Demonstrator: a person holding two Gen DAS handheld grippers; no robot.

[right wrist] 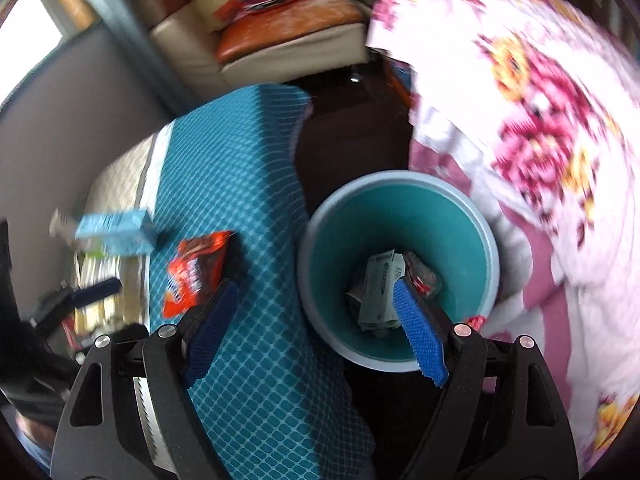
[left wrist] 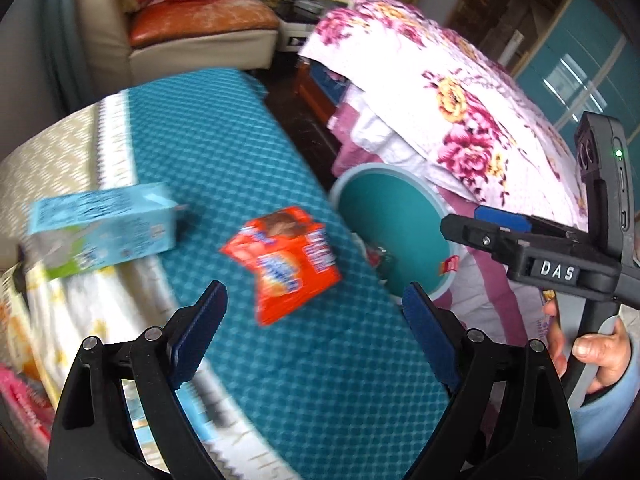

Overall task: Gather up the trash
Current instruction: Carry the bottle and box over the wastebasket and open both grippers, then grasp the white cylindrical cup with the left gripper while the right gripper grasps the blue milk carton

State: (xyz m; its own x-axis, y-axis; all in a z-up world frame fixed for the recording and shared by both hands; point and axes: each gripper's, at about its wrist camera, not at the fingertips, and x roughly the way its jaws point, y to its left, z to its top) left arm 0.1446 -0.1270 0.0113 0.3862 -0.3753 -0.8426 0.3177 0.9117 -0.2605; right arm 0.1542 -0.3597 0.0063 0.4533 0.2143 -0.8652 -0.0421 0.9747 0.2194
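Observation:
An orange-red snack wrapper (left wrist: 286, 262) lies on the teal quilted table cover (left wrist: 240, 168); it also shows in the right wrist view (right wrist: 196, 272). A light blue carton (left wrist: 104, 230) lies to its left, also seen in the right wrist view (right wrist: 116, 232). A teal bin (left wrist: 394, 232) stands beside the table; in the right wrist view the bin (right wrist: 400, 216) holds crumpled paper (right wrist: 380, 292) and wrappers. My left gripper (left wrist: 314, 328) is open and empty, just short of the wrapper. My right gripper (right wrist: 316, 328) is open and empty above the bin's near rim; it also shows in the left wrist view (left wrist: 476, 222).
A bed with a floral quilt (left wrist: 460, 104) stands right of the bin. An armchair (left wrist: 192, 24) with an orange cushion stands at the back. Dark floor (right wrist: 352, 136) runs between table and bed. Printed papers (left wrist: 24, 300) lie at the table's left edge.

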